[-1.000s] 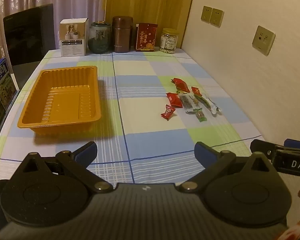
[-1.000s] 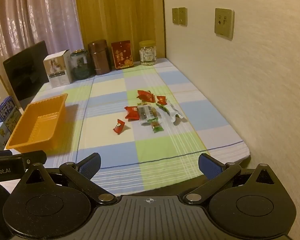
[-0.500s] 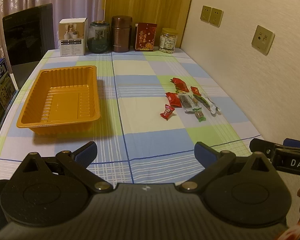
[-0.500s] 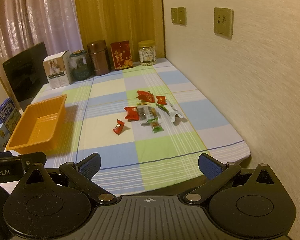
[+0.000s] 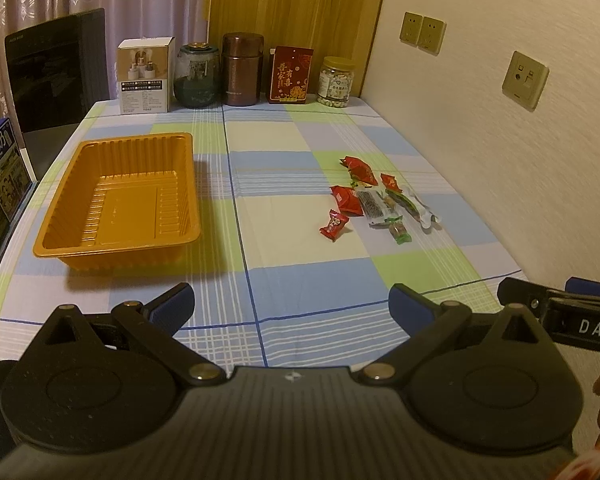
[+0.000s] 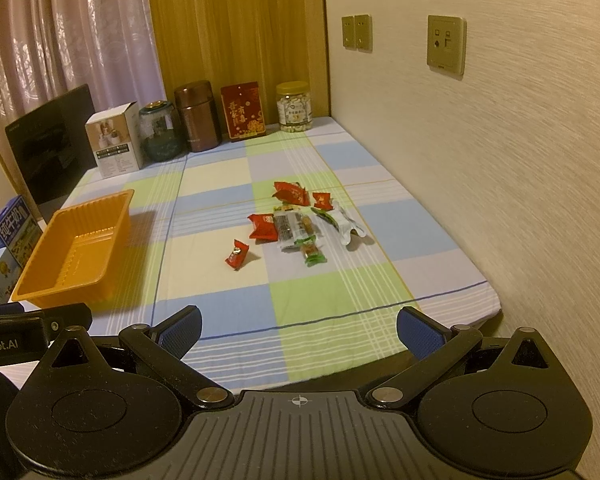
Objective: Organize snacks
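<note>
Covering table, checked cloth

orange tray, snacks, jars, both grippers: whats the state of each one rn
orange tray: empty, upright on the tablecloth
snacks: loose pile on the cloth, none in the tray
clear jar: lidded, upright, full
brown canister: lidded, upright
left gripper: open, holds nothing
right gripper: open, holds nothing

Empty orange plastic tray on the worktop's left side, small wrapped snacks clustered well apart to its right, one red candy slightly separate
</note>
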